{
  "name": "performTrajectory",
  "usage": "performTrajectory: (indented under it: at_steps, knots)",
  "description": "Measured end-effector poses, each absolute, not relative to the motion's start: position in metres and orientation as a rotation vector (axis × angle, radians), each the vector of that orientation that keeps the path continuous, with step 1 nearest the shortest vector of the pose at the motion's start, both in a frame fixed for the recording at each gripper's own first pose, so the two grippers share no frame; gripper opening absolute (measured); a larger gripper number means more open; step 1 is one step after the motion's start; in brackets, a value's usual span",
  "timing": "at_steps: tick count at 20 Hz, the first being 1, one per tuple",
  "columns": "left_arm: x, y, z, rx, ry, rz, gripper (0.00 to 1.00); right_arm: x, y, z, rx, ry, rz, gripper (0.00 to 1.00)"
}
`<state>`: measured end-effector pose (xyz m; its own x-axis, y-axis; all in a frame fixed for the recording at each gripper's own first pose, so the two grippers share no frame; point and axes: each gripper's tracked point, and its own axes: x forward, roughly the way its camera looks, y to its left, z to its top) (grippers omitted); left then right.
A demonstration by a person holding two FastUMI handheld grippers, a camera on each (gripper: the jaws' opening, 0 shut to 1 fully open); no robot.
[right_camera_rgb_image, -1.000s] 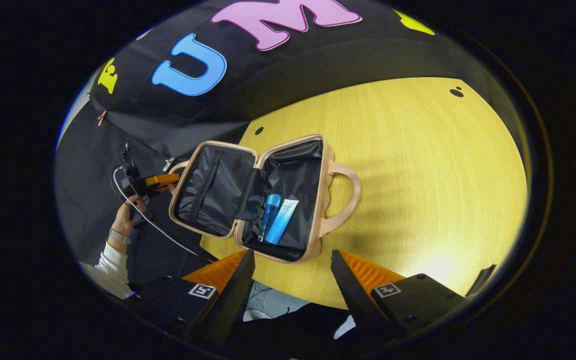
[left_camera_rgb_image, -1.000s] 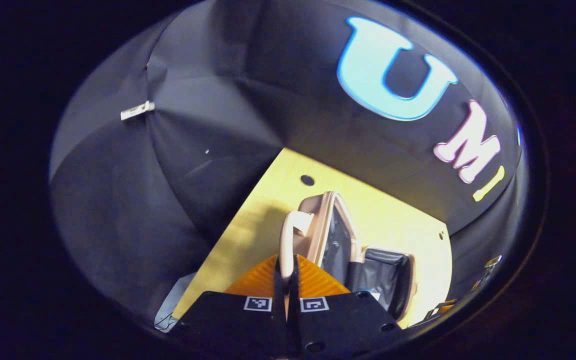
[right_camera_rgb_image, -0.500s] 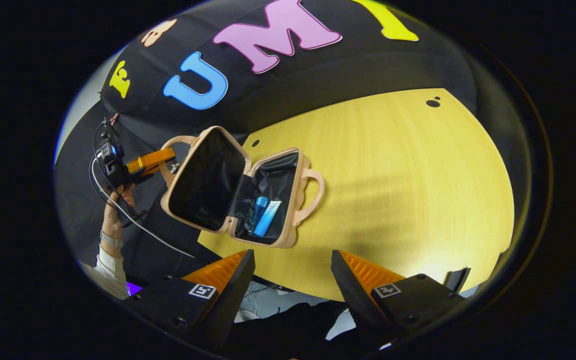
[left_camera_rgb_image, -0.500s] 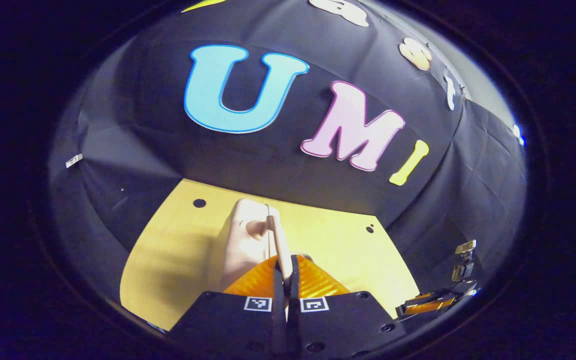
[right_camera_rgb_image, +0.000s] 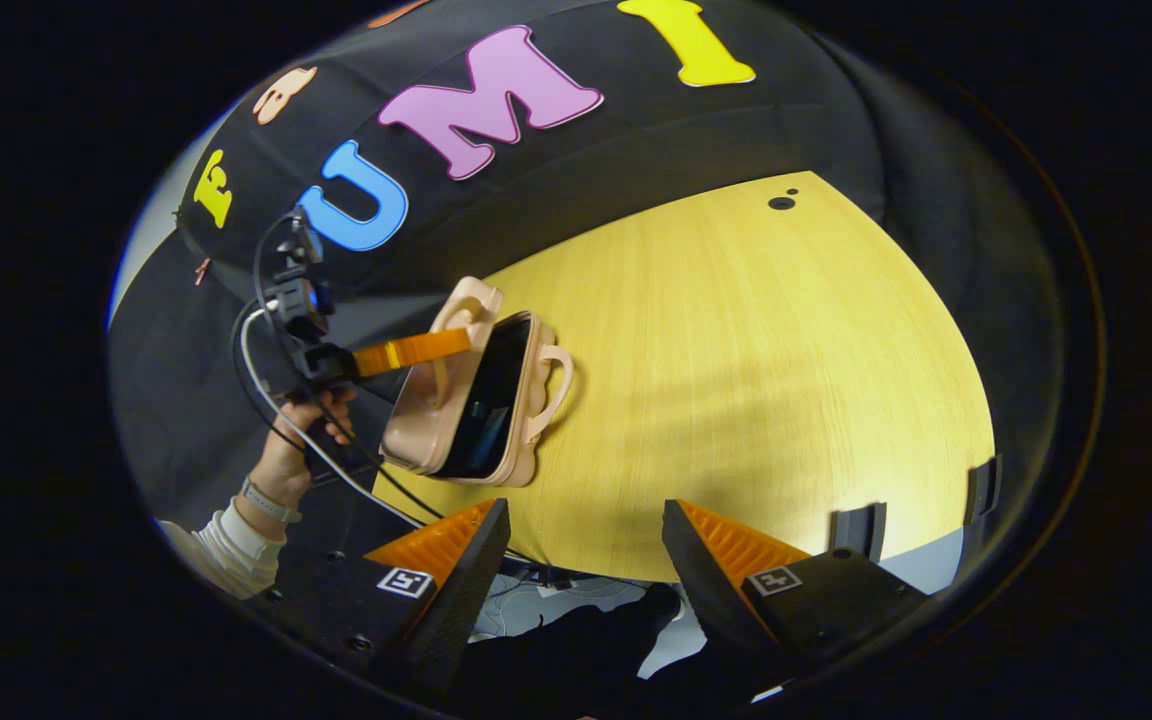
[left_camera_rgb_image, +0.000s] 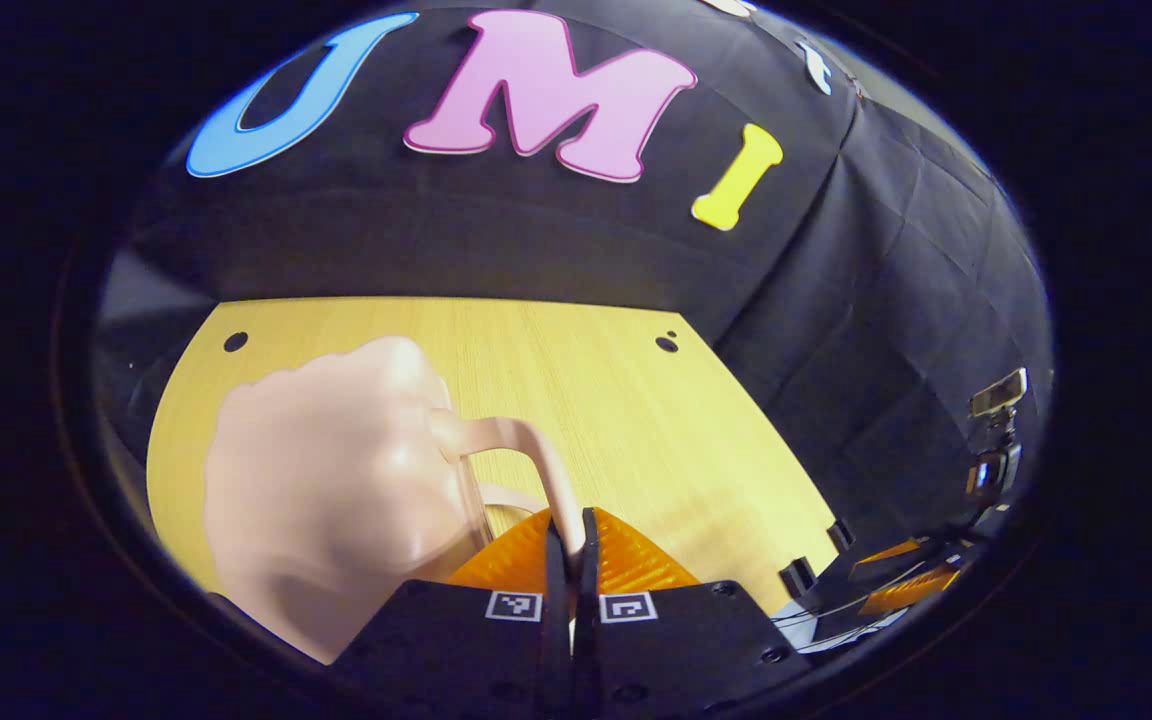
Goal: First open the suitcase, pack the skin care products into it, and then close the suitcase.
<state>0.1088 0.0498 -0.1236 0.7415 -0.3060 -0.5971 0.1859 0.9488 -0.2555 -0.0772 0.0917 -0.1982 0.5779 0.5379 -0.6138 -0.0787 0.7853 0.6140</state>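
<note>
A small pink suitcase (right_camera_rgb_image: pixel 456 400) lies near the left edge of the wooden table (right_camera_rgb_image: pixel 756 380), its lid (left_camera_rgb_image: pixel 336 490) swung nearly down with a narrow dark gap left. In that gap a blue skin care item (right_camera_rgb_image: pixel 476 412) shows faintly. My left gripper (left_camera_rgb_image: pixel 572 545) is shut on the lid's pink handle (left_camera_rgb_image: pixel 526 450). In the right gripper view the left gripper (right_camera_rgb_image: pixel 411 352) reaches in from the left, held by a hand (right_camera_rgb_image: pixel 296 455). My right gripper (right_camera_rgb_image: pixel 584 560) hangs open over the table's near edge, apart from the suitcase.
The table has small round holes (right_camera_rgb_image: pixel 781 203) at its far corners. Black clips (right_camera_rgb_image: pixel 856 528) sit on its near right edge. A cable (right_camera_rgb_image: pixel 266 390) trails from the left gripper. A small camera on a stand (left_camera_rgb_image: pixel 996 400) is at the right.
The left gripper has swung the lid over by its handle, from standing upright to almost down on the base. The right gripper has drawn back slightly and stays open.
</note>
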Motion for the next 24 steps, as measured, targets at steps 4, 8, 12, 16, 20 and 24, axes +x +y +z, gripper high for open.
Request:
performTrajectory:
  at_steps: [4, 8, 12, 16, 20, 24]
  knots:
    - [0.111, 0.033, -0.173, -0.134, 0.785, -0.246, 0.08, -0.086, 0.063, -0.205, 0.62, 0.877, 0.294, 0.97]
    - [0.118, 0.027, -0.18, -0.141, 0.769, -0.238, 0.17, -0.089, 0.041, -0.21, 0.649, 0.859, 0.226, 0.97]
    - [0.126, 0.019, -0.156, -0.197, 0.655, -0.207, 0.51, -0.087, 0.037, -0.208, 0.613, 0.841, 0.238, 0.97]
    - [0.118, 0.022, -0.08, -0.2, 0.418, -0.123, 0.87, -0.071, 0.028, -0.191, 0.53, 0.789, 0.304, 0.98]
    - [0.084, 0.025, -0.007, -0.134, 0.241, -0.031, 0.88, -0.045, 0.01, -0.156, 0.387, 0.66, 0.345, 0.97]
    - [0.021, 0.029, 0.071, -0.043, 0.049, 0.134, 0.88, -0.01, -0.001, -0.078, 0.187, 0.407, 0.393, 0.97]
